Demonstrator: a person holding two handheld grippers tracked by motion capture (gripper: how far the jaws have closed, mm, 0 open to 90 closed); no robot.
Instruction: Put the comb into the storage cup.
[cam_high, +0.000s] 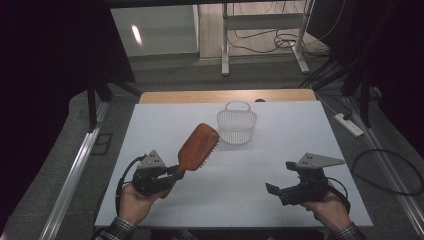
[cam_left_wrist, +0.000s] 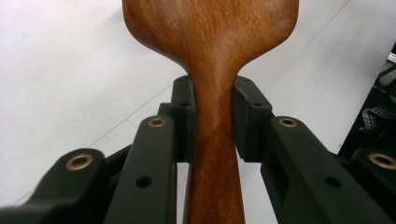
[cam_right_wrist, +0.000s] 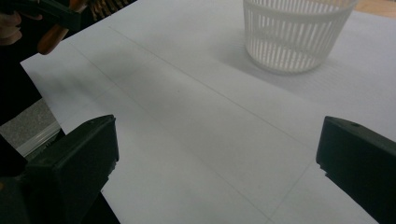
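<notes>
A brown wooden hairbrush is held up off the white table, its head pointing toward the basket and its bristles facing right. My left gripper is shut on the hairbrush's handle, with both jaws pressed against the narrow neck. A white slatted plastic basket stands upright at the table's far middle and also appears as the basket ahead of my right gripper. My right gripper hovers low over the table's right front, open, with nothing between its jaws.
The table's wooden far edge shows behind the white cover. A power strip and cables lie on the floor to the right. A metal desk frame stands beyond the table.
</notes>
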